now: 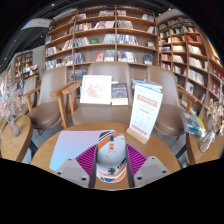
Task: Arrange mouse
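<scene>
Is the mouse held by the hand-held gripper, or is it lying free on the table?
Held. The mouse sits between the hand-held gripper fingers, both pink pads touching its sides, above the round table.

gripper [111, 172] level over table, jaws clamped on mouse [111, 157].

Gripper [111, 170]: two fingers, one at each side of the lower foreground.
Finger shells [72, 172]: pale grey, blocky, with angled flat faces and hard edges.
Inner pads [90, 157]: magenta to pink, on the faces that look toward each other.
Cables, screws, markings: none can be made out.
Person: no hand, sleeve or skin is in sight.
</scene>
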A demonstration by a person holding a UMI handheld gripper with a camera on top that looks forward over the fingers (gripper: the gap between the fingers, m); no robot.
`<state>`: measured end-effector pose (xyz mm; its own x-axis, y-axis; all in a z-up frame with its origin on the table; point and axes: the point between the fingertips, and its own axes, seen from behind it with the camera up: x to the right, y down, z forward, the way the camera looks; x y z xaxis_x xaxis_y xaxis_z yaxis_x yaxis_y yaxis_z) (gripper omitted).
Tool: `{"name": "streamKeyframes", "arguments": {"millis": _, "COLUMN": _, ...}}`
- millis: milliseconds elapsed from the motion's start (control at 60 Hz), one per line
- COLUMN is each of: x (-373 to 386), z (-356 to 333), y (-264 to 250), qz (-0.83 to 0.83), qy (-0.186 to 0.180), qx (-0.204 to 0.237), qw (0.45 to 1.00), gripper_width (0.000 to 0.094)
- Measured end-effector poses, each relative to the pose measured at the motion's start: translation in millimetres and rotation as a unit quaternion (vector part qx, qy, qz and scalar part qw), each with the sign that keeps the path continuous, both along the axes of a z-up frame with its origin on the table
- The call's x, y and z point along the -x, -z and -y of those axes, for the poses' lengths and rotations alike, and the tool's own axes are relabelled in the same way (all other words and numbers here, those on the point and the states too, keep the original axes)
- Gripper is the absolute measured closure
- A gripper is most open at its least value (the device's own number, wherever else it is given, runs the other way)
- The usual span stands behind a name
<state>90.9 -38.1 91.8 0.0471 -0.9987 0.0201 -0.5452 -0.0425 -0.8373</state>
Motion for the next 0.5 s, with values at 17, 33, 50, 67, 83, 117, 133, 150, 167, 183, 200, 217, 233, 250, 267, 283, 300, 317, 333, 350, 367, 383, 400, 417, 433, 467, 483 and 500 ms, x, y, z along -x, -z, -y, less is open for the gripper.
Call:
{"name": "streamKeyframes", "arguments": {"millis": 17, "x": -6, "z": -11, "y": 1, "qz": -0.002, "qy": -0.003, "qx": -0.002, "qw": 1.000, "gripper_width": 0.0492}}
{"name": "streamKeyframes", "arguments": {"millis": 33, "x": -10, "z": -21, "y": 3, "qz": -0.005, "qy": -0.005, "qx": -0.007, "qw": 1.000, "gripper_width": 0.0492}}
{"name": "streamKeyframes", "arguments": {"millis": 50, "x": -14, "z": -31, "y": 5, "qz": -0.009, "qy": -0.006, "qx": -0.013, "qw": 1.000, "gripper_width": 0.0493}}
{"name": "streamKeyframes", "arguments": {"millis": 67, "x": -18, "z": -41, "y": 9, "qz": -0.013, "qy": -0.007, "qx": -0.018, "qw": 1.000, "gripper_width": 0.0494}}
{"name": "streamKeyframes", "arguments": {"millis": 83, "x": -22, "z": -51, "y": 12, "qz": -0.018, "qy": -0.008, "qx": -0.022, "qw": 1.000, "gripper_width": 0.0493}}
{"name": "streamKeyframes", "arguments": {"millis": 117, "x": -28, "z": -67, "y": 20, "qz": -0.024, "qy": -0.012, "qx": -0.024, "qw": 0.999, "gripper_width": 0.0493}}
{"name": "streamKeyframes", "arguments": {"millis": 133, "x": -28, "z": -73, "y": 25, "qz": -0.025, "qy": -0.014, "qx": -0.024, "qw": 0.999, "gripper_width": 0.0492}}
{"name": "streamKeyframes", "arguments": {"millis": 150, "x": -33, "z": -81, "y": 29, "qz": -0.027, "qy": -0.015, "qx": -0.023, "qw": 0.999, "gripper_width": 0.0494}}
{"name": "streamKeyframes", "arguments": {"millis": 167, "x": -37, "z": -86, "y": 33, "qz": -0.029, "qy": -0.016, "qx": -0.022, "qw": 0.999, "gripper_width": 0.0494}}
{"name": "streamKeyframes", "arguments": {"millis": 183, "x": -40, "z": -91, "y": 38, "qz": -0.031, "qy": -0.016, "qx": -0.019, "qw": 0.999, "gripper_width": 0.0493}}
{"name": "streamKeyframes", "arguments": {"millis": 200, "x": -42, "z": -94, "y": 43, "qz": -0.035, "qy": -0.014, "qx": -0.017, "qw": 0.999, "gripper_width": 0.0495}}
{"name": "streamKeyframes", "arguments": {"millis": 217, "x": -44, "z": -98, "y": 48, "qz": -0.038, "qy": -0.013, "qx": -0.016, "qw": 0.999, "gripper_width": 0.0494}}
{"name": "streamKeyframes", "arguments": {"millis": 233, "x": -46, "z": -102, "y": 53, "qz": -0.042, "qy": -0.012, "qx": -0.016, "qw": 0.999, "gripper_width": 0.0495}}
{"name": "streamKeyframes", "arguments": {"millis": 250, "x": -47, "z": -105, "y": 58, "qz": -0.044, "qy": -0.012, "qx": -0.016, "qw": 0.999, "gripper_width": 0.0495}}
{"name": "streamKeyframes", "arguments": {"millis": 267, "x": -48, "z": -109, "y": 63, "qz": -0.047, "qy": -0.009, "qx": -0.016, "qw": 0.999, "gripper_width": 0.0495}}
{"name": "streamKeyframes", "arguments": {"millis": 283, "x": -49, "z": -111, "y": 67, "qz": -0.050, "qy": -0.007, "qx": -0.017, "qw": 0.999, "gripper_width": 0.0495}}
{"name": "streamKeyframes", "arguments": {"millis": 300, "x": -50, "z": -112, "y": 71, "qz": -0.053, "qy": -0.004, "qx": -0.017, "qw": 0.998, "gripper_width": 0.0495}}
{"name": "streamKeyframes", "arguments": {"millis": 317, "x": -51, "z": -113, "y": 75, "qz": -0.057, "qy": -0.001, "qx": -0.017, "qw": 0.998, "gripper_width": 0.0493}}
{"name": "streamKeyframes", "arguments": {"millis": 333, "x": -51, "z": -112, "y": 79, "qz": -0.059, "qy": 0.000, "qx": -0.014, "qw": 0.998, "gripper_width": 0.0487}}
{"name": "streamKeyframes", "arguments": {"millis": 350, "x": -51, "z": -114, "y": 82, "qz": -0.061, "qy": 0.001, "qx": -0.010, "qw": 0.998, "gripper_width": 0.0479}}
{"name": "streamKeyframes", "arguments": {"millis": 367, "x": -51, "z": -114, "y": 85, "qz": -0.063, "qy": 0.001, "qx": -0.007, "qw": 0.998, "gripper_width": 0.0470}}
{"name": "streamKeyframes", "arguments": {"millis": 383, "x": -52, "z": -114, "y": 88, "qz": -0.063, "qy": 0.001, "qx": -0.004, "qw": 0.998, "gripper_width": 0.0459}}
{"name": "streamKeyframes", "arguments": {"millis": 400, "x": -52, "z": -113, "y": 90, "qz": -0.064, "qy": 0.002, "qx": -0.001, "qw": 0.998, "gripper_width": 0.0449}}
{"name": "streamKeyframes", "arguments": {"millis": 417, "x": -52, "z": -113, "y": 93, "qz": -0.065, "qy": 0.003, "qx": 0.000, "qw": 0.998, "gripper_width": 0.0439}}
{"name": "streamKeyframes", "arguments": {"millis": 433, "x": -52, "z": -112, "y": 96, "qz": -0.068, "qy": 0.006, "qx": 0.000, "qw": 0.998, "gripper_width": 0.0426}}
{"name": "streamKeyframes", "arguments": {"millis": 467, "x": -49, "z": -113, "y": 101, "qz": -0.072, "qy": 0.010, "qx": -0.008, "qw": 0.997, "gripper_width": 0.0382}}
{"name": "streamKeyframes", "arguments": {"millis": 483, "x": -49, "z": -114, "y": 102, "qz": -0.071, "qy": 0.013, "qx": -0.015, "qw": 0.997, "gripper_width": 0.0340}}
{"name": "streamKeyframes", "arguments": {"millis": 500, "x": -48, "z": -115, "y": 103, "qz": -0.072, "qy": 0.015, "qx": -0.022, "qw": 0.997, "gripper_width": 0.0284}}
